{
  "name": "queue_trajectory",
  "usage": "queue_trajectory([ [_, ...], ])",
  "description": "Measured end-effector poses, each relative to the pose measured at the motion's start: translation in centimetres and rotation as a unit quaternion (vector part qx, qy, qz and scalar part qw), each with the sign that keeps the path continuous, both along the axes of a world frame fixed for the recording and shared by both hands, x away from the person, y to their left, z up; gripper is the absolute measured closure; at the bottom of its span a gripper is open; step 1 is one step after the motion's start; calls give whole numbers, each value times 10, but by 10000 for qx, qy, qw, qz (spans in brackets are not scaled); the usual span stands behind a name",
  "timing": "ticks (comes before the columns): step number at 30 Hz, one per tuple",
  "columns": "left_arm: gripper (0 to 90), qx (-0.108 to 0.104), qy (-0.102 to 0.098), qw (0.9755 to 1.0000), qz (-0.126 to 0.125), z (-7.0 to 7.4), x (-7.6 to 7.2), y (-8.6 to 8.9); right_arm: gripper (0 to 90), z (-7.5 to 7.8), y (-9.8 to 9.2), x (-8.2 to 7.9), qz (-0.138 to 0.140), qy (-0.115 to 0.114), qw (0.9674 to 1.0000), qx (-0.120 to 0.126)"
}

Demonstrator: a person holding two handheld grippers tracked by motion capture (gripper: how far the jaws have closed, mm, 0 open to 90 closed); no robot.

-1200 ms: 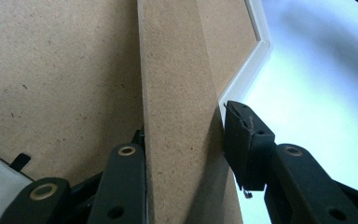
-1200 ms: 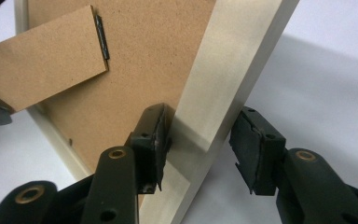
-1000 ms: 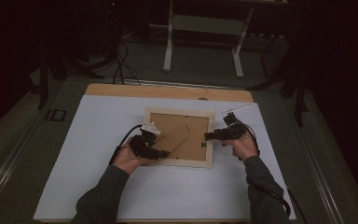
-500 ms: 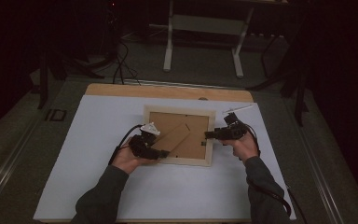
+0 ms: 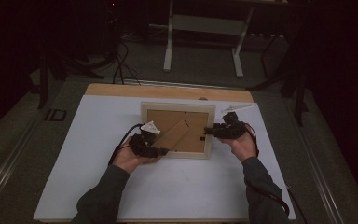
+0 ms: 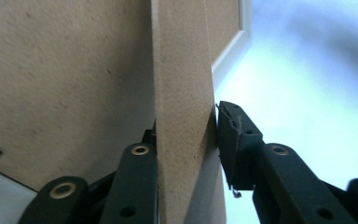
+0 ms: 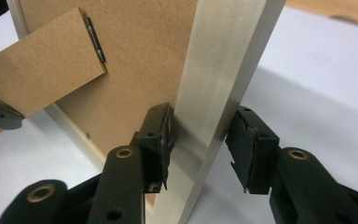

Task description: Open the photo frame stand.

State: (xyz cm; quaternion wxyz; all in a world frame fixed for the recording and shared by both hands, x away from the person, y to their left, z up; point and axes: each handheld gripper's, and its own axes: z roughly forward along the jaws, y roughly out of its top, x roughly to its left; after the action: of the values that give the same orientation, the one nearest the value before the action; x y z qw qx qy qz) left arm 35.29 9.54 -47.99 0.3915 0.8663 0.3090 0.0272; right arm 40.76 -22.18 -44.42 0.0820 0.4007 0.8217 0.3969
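Fibreboard back upward, the picture frame [image 5: 177, 131] is lying on the white bench [image 5: 98, 186]. The left hand-held gripper [image 5: 162, 151] is closing on its easel stand [image 6: 182, 116]; the right hand-held gripper [image 5: 209, 131] is straddling the frame's side rail [image 7: 219, 88], not yet gripping. Opening the stand is remaining.

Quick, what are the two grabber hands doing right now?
Left gripper: jaws just closing on the frame's brown stand flap, pads touching it.
Right gripper: jaws just closing around the picture frame rail; a gap shows at one pad.
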Motion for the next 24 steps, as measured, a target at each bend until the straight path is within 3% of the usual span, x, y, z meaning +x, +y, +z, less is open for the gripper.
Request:
queue_trajectory([
  [7,763,173,-154,9997,108,2,3,-4,624,11,6,-6,-37,-388,9990,-234],
  [13,769,190,-239,9993,208,1,5,-7,627,10,8,-8,-154,-610,9976,-285],
  [18,780,225,-304,9989,282,-1,6,-11,626,10,11,-9,-224,-779,9957,-455],
  [24,799,122,-294,9989,339,-3,7,-17,628,12,16,-10,-275,-977,9921,-733],
])
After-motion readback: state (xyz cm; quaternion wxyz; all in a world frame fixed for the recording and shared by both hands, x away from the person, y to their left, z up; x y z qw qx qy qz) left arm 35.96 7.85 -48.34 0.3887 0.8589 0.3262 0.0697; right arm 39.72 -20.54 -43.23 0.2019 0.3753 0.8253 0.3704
